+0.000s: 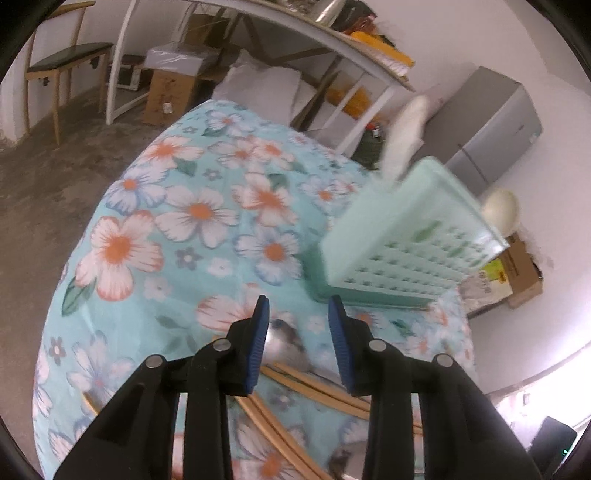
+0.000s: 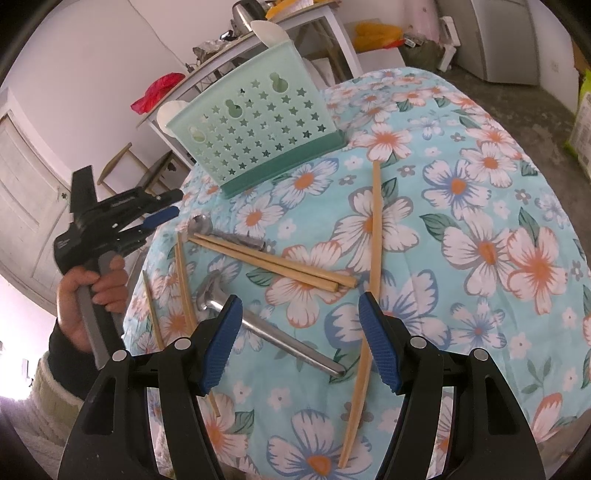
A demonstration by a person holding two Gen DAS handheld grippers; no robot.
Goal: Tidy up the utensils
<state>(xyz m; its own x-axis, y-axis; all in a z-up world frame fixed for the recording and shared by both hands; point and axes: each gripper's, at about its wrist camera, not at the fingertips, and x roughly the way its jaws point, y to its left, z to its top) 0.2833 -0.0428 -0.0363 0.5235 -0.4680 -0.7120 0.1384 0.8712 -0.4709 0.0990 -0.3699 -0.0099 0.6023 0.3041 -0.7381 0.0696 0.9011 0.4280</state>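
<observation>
Nearby, left tongs (image 2: 168, 205) beyond table edge (image 2: 147, 258)

Floral-cloth table (image 2: 461, 206) w/ green holder (image 2: 255, 129), spoons (image 2: 258, 325), chopsticks (image 2: 273, 260) lying loose.

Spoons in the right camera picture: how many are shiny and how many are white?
Shiny metal spoons, lying on the flowered tablecloth: 2
White spoons, standing in the green holder: 2
Total: 4
</observation>
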